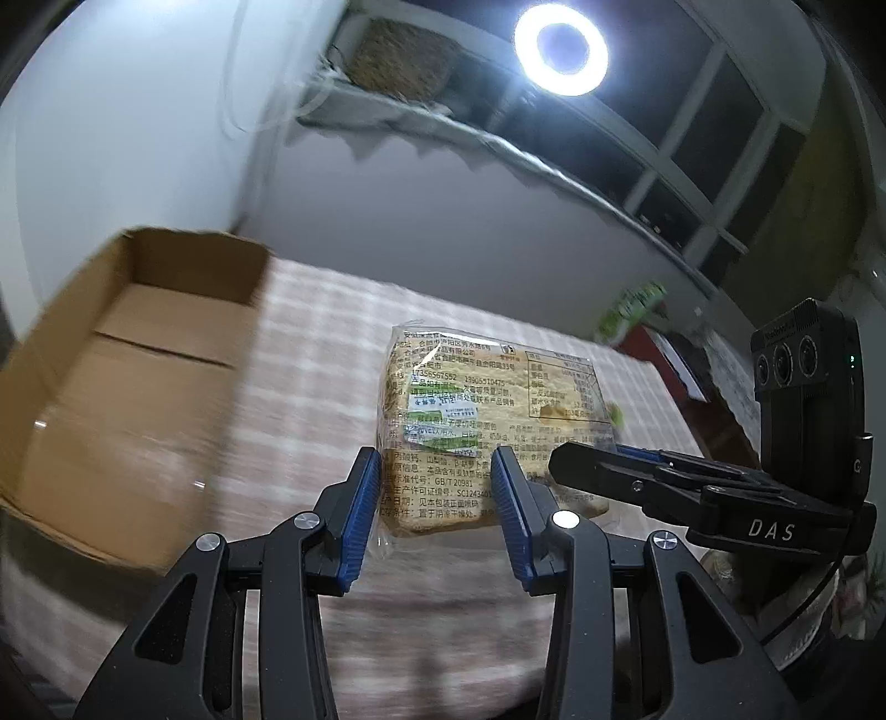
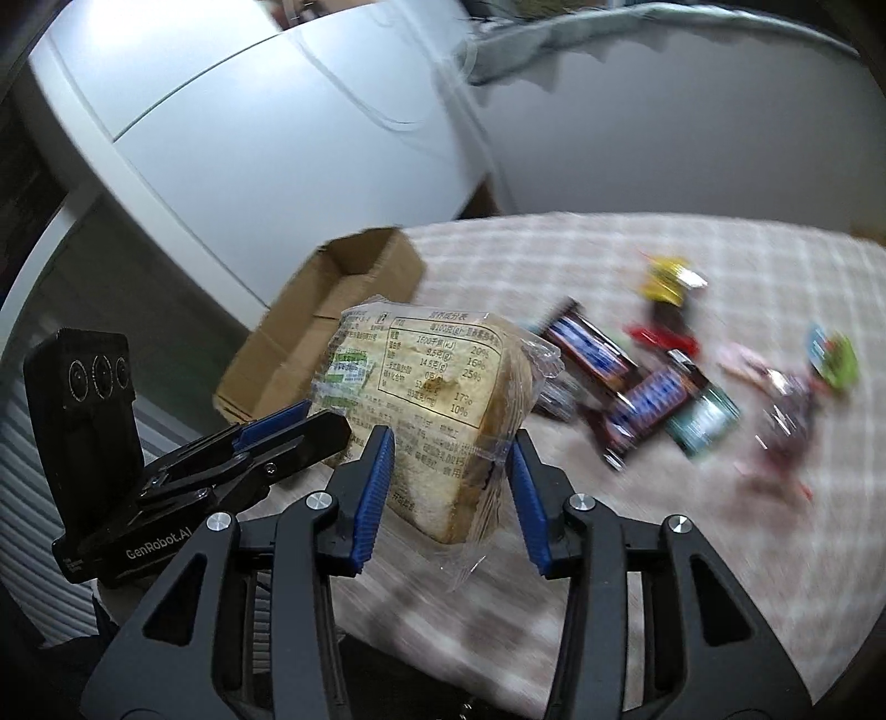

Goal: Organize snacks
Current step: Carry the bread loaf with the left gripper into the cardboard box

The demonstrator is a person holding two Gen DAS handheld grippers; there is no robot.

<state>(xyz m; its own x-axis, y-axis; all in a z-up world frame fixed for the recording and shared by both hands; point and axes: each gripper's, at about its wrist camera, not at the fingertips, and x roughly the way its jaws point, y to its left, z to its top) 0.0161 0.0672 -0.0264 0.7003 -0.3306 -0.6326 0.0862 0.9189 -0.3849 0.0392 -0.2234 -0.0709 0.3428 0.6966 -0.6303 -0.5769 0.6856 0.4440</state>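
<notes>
While both grippers are sharing one load, the packaged sliced bread (image 1: 487, 421) is hanging in the air above the checked tablecloth (image 1: 310, 354), clear of the cloth and not yet over the open cardboard box (image 1: 138, 354). The left gripper (image 1: 437, 487) is clenching the near end of the pack, its ribbed blue pads (image 1: 365, 498) pressing the clear wrapper on both sides. The right gripper (image 2: 451, 476) is straddling the pack's other side; its left pad is touching the wrapper, while the right pad seems to be meeting only the crinkled film seam, so how firmly it is gripping I cannot tell.

Holding from two sides probably makes sense here: the loaf is soft and squarish, the film is slick and loose, and a single pinch would let it sag or swing.

The box is sitting at the tablecloth's left edge, matte brown, with its flaps forming a seam across the bare floor. Toward the right side of the cloth, glossy chocolate bars (image 2: 614, 365) and other small foil-bright snack wrappers (image 2: 670, 282) are lying scattered, blurred, apparently awaiting their turn. A ring light (image 1: 560, 50) is glaring overhead.
</notes>
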